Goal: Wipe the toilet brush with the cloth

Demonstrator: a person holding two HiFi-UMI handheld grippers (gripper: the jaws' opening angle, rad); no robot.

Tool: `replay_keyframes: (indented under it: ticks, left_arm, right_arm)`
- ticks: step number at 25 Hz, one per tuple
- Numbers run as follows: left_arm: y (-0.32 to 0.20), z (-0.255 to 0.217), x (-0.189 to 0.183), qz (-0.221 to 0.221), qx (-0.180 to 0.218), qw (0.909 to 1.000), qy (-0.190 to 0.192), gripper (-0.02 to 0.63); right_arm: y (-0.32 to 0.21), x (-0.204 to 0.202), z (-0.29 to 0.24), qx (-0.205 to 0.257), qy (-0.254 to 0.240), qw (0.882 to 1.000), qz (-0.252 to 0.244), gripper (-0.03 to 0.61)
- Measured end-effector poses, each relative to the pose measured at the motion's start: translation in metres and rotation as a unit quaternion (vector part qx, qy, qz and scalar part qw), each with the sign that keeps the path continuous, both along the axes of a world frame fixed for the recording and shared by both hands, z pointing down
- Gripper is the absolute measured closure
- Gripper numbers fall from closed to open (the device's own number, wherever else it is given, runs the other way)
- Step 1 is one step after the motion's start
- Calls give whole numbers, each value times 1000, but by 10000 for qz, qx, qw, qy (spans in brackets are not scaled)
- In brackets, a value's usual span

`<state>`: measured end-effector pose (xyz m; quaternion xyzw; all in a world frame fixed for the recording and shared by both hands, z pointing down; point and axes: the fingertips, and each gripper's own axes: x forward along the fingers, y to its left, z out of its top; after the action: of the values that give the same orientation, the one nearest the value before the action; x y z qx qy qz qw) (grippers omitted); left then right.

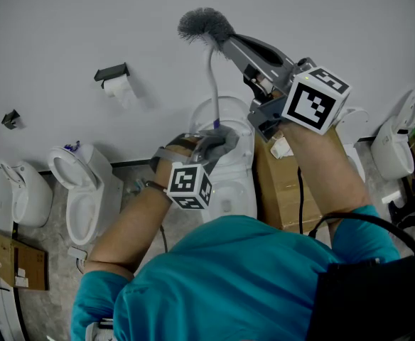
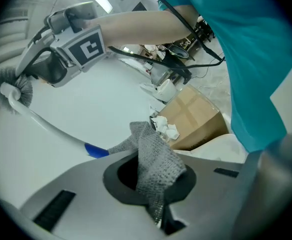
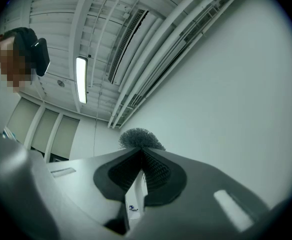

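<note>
Bristly toilet brush [image 1: 206, 25] tight in right gripper [image 3: 141, 154]; woven grey cloth [image 2: 158, 161] pinched in left gripper [image 2: 151, 184].

We see a grey speckled floor [image 1: 55, 251] carrying several white toilets [image 1: 87, 190] in a row along the wall, a brown cardboard box [image 1: 286, 187] between two of them, and a flat cardboard piece [image 1: 12, 260] at far left.

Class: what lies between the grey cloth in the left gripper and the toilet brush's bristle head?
Only the brush's own curved white handle, with a blue band next to the cloth. The left gripper view shows it best.
</note>
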<state>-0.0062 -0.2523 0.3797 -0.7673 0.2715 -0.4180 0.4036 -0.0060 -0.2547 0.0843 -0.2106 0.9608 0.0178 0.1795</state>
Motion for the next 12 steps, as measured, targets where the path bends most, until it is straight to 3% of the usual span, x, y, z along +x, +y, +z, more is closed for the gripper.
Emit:
replay_keyframes:
  ticks: [9, 12]
  left_arm:
    - [4, 58, -9, -97, -462, 9987, -210, 601]
    - [18, 79, -13, 80, -873, 9961, 21, 601]
  right_arm:
    - [5, 3, -4, 15, -109, 9999, -68, 566]
    - [6, 4, -6, 9, -127, 9999, -108, 566]
